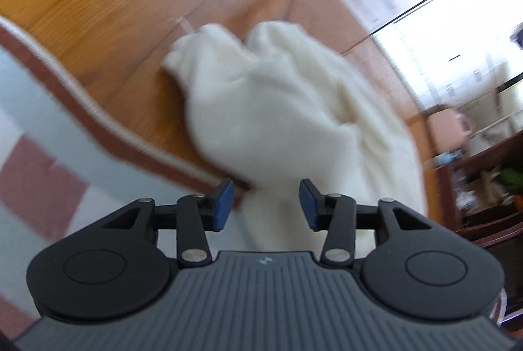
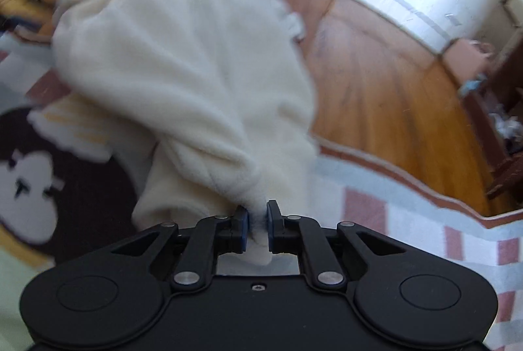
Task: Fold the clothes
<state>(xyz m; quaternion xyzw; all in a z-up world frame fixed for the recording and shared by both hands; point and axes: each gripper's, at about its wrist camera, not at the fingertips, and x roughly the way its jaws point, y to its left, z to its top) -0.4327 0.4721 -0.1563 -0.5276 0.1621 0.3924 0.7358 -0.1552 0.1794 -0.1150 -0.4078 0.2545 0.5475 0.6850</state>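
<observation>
Garment: cream fleece garment (image 2: 183,63), bunched and twisted, not flat; it lies or hangs partly over the patterned rug (image 2: 408,203) and partly over the wooden floor (image 2: 376,89).
Right gripper (image 2: 258,220): pressed together on a gathered edge of the fleece, a tuft of cloth showing between the blue pads; the fabric fans away from this pinch, so the hold probably serves to lift or drag one end clear.
Left gripper (image 1: 266,203): spread wide, nothing between its fingers; the cloth lies just ahead of it, suggesting a second hold is sought.
Fold state: no neat fold visible; motion blur leaves sleeves and hems hard to tell apart.
Rug: checked border in pink and pale blue, dark patch with a white cartoon figure (image 2: 29,184) beside the garment.
Surroundings: dark wooden shelf unit (image 1: 490,181) and a pink box (image 1: 447,125), both well apart from the cloth.
Obstructions: none near the grippers; the rug edge (image 1: 81,96) runs under the garment.
</observation>
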